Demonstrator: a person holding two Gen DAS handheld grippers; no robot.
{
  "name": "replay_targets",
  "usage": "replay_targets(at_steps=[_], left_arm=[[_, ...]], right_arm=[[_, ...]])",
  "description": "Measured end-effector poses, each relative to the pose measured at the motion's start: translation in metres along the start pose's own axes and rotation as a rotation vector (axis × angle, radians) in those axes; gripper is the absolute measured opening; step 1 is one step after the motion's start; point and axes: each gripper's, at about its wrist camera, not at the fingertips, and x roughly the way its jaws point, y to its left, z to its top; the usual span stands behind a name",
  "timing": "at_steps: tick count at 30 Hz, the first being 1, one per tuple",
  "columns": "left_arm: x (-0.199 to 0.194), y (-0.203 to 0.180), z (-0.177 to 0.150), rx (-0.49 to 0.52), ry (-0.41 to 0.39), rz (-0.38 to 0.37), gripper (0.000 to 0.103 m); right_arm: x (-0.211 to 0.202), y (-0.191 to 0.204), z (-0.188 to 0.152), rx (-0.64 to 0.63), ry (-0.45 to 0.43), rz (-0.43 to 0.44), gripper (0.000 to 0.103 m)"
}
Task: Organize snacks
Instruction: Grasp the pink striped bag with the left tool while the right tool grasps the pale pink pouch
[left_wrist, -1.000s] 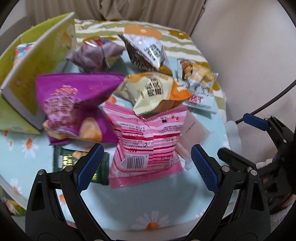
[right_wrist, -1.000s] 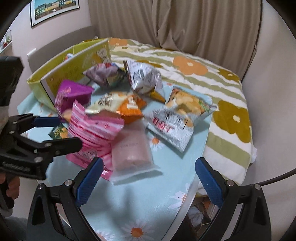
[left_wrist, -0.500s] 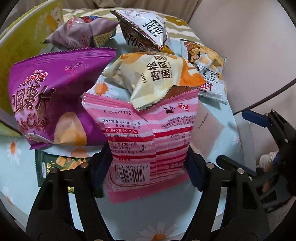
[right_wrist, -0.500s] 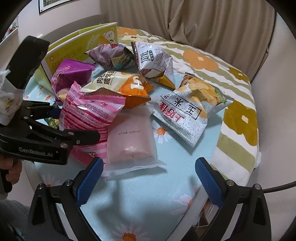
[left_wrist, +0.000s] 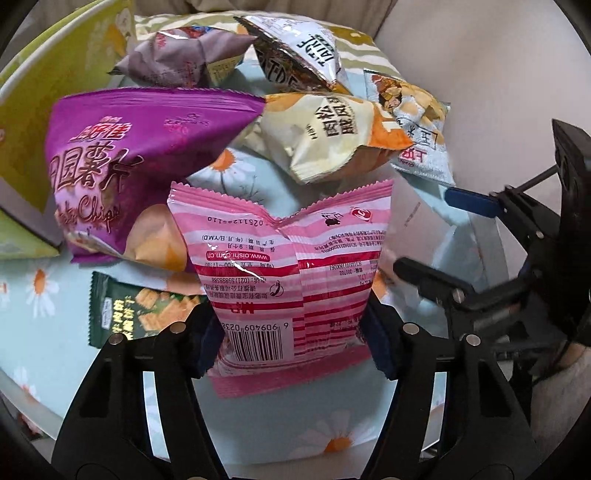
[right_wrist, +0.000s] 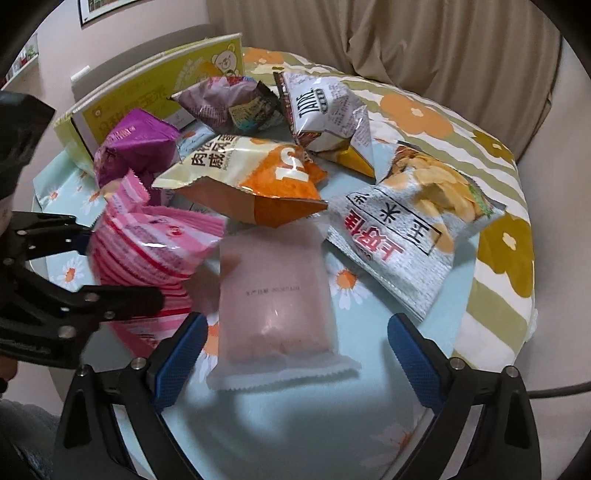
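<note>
1. Gripping the pink striped bag (left_wrist: 291, 280), the left gripper (left_wrist: 295, 343) has just been closing; both pads press the bag's lower sides.
2. Pink bag sits at the near side of the snack pile on the daisy tablecloth (right_wrist: 295, 424), purple chip bag (left_wrist: 140, 162) beside it, cream-orange bag (left_wrist: 332, 136) behind.
3. Right gripper (right_wrist: 291, 354) jaws wide apart, just been narrowing slightly, straddling the frosted pink pouch (right_wrist: 273, 295) without touching.
4. Yellow box (right_wrist: 155, 92) stands at the far left, holding none of these bags.
</note>
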Motion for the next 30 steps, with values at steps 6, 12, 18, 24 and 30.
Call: replay_targets(at_steps=[6, 12, 18, 24, 30], left_arm=[[-0.007, 0.001, 0.0, 0.0, -0.018, 0.011, 0.062], [-0.019, -0.001, -0.004, 0.003, -0.032, 0.018, 0.062], [-0.03, -0.008, -0.003, 0.002, -0.052, 0.015, 0.062], [-0.054, -0.014, -0.008, -0.003, -0.087, -0.004, 0.062], [-0.09, -0.018, -0.016, 0.0, -0.148, -0.022, 0.062]], right_arm=[[0.015, 0.007, 0.006, -0.034, 0.032, 0.023, 0.079], [0.026, 0.021, 0.017, -0.074, 0.045, 0.018, 0.063], [0.023, 0.022, 0.014, -0.039, 0.051, -0.004, 0.058], [-0.005, 0.021, 0.005, 0.022, 0.036, -0.012, 0.058], [-0.044, 0.026, 0.002, 0.054, -0.014, -0.031, 0.058]])
